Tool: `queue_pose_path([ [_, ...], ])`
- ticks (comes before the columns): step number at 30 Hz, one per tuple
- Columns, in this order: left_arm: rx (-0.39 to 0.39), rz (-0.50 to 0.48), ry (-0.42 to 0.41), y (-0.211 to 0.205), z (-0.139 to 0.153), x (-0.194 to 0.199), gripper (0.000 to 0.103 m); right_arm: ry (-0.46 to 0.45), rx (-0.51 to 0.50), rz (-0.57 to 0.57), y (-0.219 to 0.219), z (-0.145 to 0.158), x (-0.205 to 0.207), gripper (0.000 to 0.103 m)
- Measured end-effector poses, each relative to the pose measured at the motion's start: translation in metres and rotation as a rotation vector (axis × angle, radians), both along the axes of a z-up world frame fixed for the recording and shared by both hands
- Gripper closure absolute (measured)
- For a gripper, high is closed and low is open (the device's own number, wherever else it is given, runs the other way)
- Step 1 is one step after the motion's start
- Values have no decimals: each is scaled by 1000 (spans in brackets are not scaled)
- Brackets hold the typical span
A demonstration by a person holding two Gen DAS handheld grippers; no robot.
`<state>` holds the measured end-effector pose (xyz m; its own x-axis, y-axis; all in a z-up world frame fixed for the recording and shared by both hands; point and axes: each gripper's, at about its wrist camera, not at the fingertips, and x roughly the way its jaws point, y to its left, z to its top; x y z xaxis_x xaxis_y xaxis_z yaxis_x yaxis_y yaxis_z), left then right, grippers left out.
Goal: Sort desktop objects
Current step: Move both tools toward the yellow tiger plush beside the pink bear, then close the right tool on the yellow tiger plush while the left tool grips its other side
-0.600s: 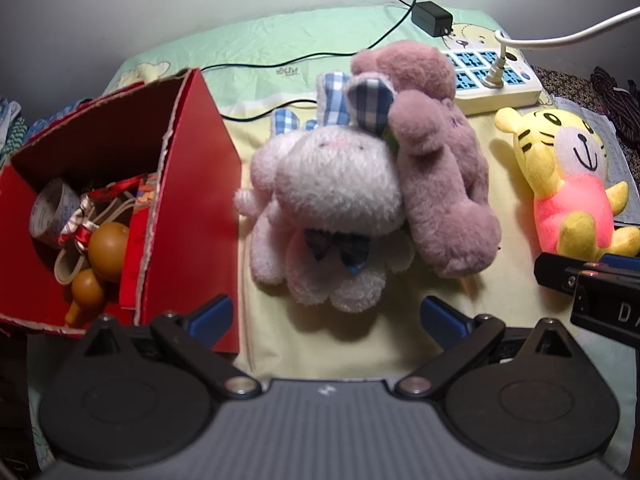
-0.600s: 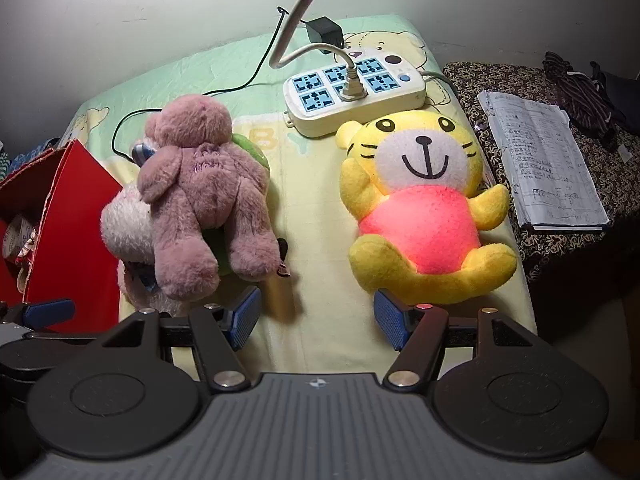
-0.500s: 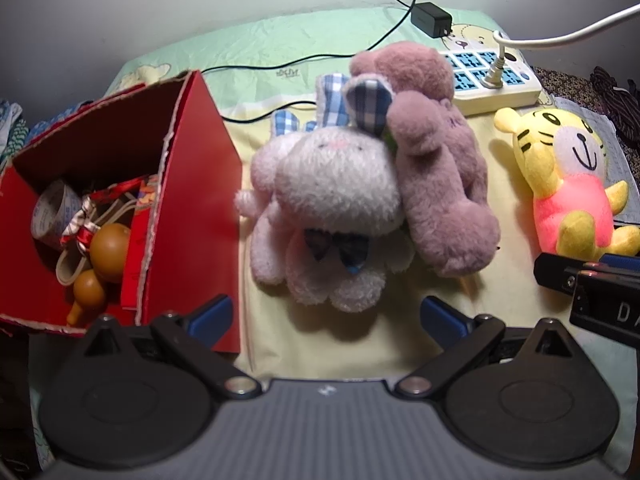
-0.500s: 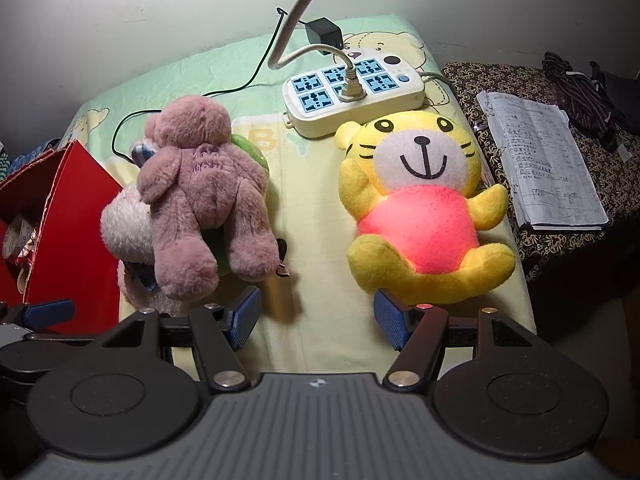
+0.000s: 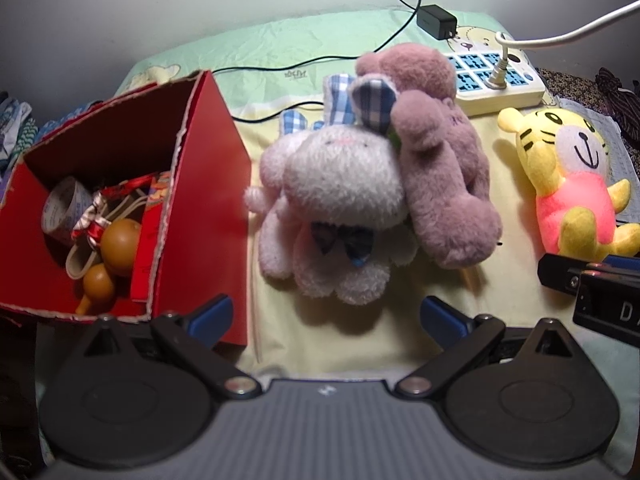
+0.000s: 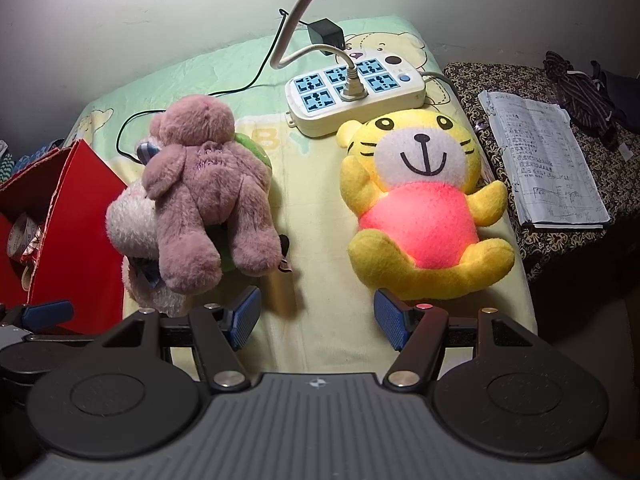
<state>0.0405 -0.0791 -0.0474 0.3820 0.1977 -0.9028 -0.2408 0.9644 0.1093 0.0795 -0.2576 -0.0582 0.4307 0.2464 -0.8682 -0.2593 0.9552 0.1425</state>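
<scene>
Plush toys lie on a pale yellow and green sheet: a white rabbit with checked ears, a mauve bear lying face down partly over it, and a yellow tiger in a pink top, on its back and apart from the other two.

Both grippers tilt steeply down toward the sheet. The left gripper has its jaws spread very wide with nothing between the blue pads; the rabbit's feet lie just beyond them. The right gripper stands moderately open and empty too, over the bare strip of sheet between the bear and the tiger, its right pad just beside the tiger's foot.

A red cardboard box stands open just beside the rabbit. Inside it are a roll of printed tape, a brown gourd tied with a red and white ribbon, and some red packaging.

A white power strip with a plug in it lies beyond the tiger's head.
</scene>
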Motion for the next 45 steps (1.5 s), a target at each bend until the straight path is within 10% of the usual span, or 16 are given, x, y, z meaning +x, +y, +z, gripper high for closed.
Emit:
queue_pose_path([
  [25,16,-43,-10,-19,-2,-4,3,0,87,6,-24,-5,-6,38],
  [38,-204,-368,-205,-91,21,32,3,-85,227,-172,-111,-7,47,38],
  [45,-268,-411,-166,-128,-6,79,3,-27,325,-188,-140,-36,83,38],
])
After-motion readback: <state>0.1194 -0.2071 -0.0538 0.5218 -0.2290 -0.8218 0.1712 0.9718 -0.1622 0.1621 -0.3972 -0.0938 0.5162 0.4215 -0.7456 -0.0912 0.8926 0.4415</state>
